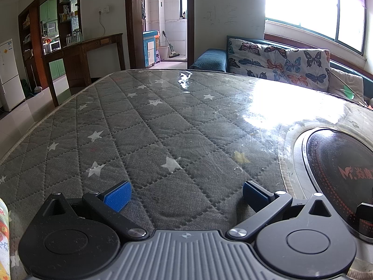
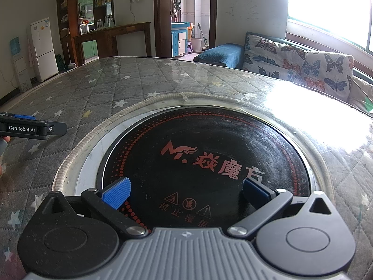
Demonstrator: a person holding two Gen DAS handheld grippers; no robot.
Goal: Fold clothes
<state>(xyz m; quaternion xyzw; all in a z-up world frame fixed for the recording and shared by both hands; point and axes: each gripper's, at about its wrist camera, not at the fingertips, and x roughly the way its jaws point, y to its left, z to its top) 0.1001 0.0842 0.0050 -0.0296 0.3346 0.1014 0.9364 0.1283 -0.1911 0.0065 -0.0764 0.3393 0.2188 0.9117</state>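
Observation:
My left gripper (image 1: 186, 191) stands open, low over the grey quilted star-print table cover (image 1: 144, 126), with nothing between its blue pads. A sliver of white fabric with orange and blue print (image 1: 3, 233) shows at the lower left edge of the left wrist view; most of it is out of frame. My right gripper (image 2: 186, 190) is open too and hovers over the round black cooktop (image 2: 209, 149) set into the table. In the right wrist view, the left gripper (image 2: 56, 127) shows side-on at the far left, held by a hand.
Clear plastic film covers the table cover and glares brightly at the right. A butterfly-print sofa (image 1: 279, 63) and a blue cushion (image 1: 209, 59) lie beyond the table's far edge. A wooden console (image 1: 88, 53), shelves and a white fridge (image 2: 43, 49) line the left wall.

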